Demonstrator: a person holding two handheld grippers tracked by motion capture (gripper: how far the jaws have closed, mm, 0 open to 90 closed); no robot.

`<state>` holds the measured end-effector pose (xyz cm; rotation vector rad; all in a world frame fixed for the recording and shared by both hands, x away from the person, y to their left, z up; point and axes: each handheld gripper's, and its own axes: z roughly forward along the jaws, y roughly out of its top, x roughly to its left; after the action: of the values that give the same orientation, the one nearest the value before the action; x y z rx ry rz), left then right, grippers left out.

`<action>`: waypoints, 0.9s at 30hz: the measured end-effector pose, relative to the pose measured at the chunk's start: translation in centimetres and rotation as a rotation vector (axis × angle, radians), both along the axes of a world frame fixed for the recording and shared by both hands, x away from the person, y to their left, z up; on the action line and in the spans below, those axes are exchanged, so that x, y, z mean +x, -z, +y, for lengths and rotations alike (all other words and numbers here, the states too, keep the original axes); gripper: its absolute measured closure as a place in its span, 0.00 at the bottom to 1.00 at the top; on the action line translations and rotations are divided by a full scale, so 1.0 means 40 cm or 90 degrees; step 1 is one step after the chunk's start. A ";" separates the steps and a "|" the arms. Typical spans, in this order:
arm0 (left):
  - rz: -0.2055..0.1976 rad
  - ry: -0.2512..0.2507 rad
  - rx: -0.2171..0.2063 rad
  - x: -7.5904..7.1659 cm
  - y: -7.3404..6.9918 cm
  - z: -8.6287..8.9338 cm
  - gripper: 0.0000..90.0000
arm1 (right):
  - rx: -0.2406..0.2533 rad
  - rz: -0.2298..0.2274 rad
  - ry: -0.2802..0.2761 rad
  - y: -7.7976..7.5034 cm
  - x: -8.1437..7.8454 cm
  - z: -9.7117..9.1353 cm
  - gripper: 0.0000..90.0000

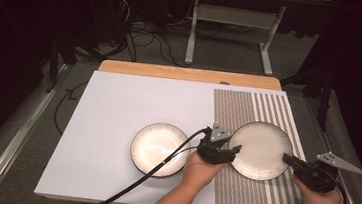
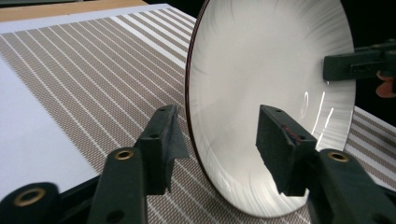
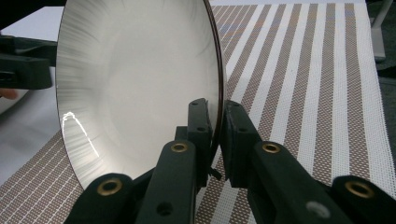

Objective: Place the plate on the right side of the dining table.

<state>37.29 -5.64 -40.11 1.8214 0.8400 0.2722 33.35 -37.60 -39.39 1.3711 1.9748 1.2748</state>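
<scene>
A white plate with a dark rim [image 1: 260, 150] lies over the striped placemat [image 1: 269, 105]. My right gripper [image 1: 286, 159] is shut on its right rim; in the right gripper view the jaws [image 3: 215, 109] pinch the plate's edge [image 3: 140, 79]. My left gripper [image 1: 234, 150] is open at the plate's left rim. Its jaws [image 2: 219, 130] straddle the rim of the plate [image 2: 261, 60] with a gap on both sides. Whether the plate rests on the mat or is lifted off it, I cannot tell.
A second white plate [image 1: 157, 147] sits on the white table cover [image 1: 118, 111], just left of the left hand. The left gripper's cable [image 1: 152, 172] runs across that plate toward the front edge. The placemat covers the table's right side.
</scene>
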 end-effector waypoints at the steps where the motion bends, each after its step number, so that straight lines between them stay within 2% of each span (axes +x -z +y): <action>1: -0.005 0.000 -0.004 -0.005 -0.002 0.008 0.53 | 0.001 0.002 0.002 0.000 0.000 0.001 0.95; 4: -0.016 0.007 -0.024 -0.022 -0.014 0.035 0.47 | -0.006 -0.001 0.002 -0.003 0.000 0.005 0.94; 7: -0.009 0.021 -0.046 -0.034 -0.022 0.059 0.40 | -0.010 -0.001 0.004 -0.004 0.002 0.007 0.94; 11: -0.027 0.013 -0.030 -0.055 -0.031 0.092 0.30 | -0.015 0.007 0.007 -0.007 0.007 0.010 0.94; 14: -0.038 0.001 -0.033 -0.063 -0.036 0.123 0.24 | -0.023 0.007 0.007 -0.011 0.009 0.015 0.94; 17: -0.050 -0.010 -0.022 -0.070 -0.043 0.155 0.18 | -0.032 0.008 0.010 -0.017 0.012 0.021 0.94; 19: -0.056 -0.021 -0.019 -0.075 -0.049 0.183 0.16 | -0.035 0.008 0.008 -0.019 0.014 0.023 0.94; 24: -0.068 -0.057 -0.014 -0.088 -0.060 0.263 0.03 | -0.040 0.013 0.012 -0.023 0.023 0.030 0.94; 27: -0.077 -0.078 -0.005 -0.098 -0.061 0.315 0.00 | -0.042 0.017 0.015 -0.025 0.027 0.034 0.94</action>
<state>33.36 6.96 -37.65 1.7312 0.8669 0.4529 34.45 -36.26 -38.39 1.3820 1.9940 1.1768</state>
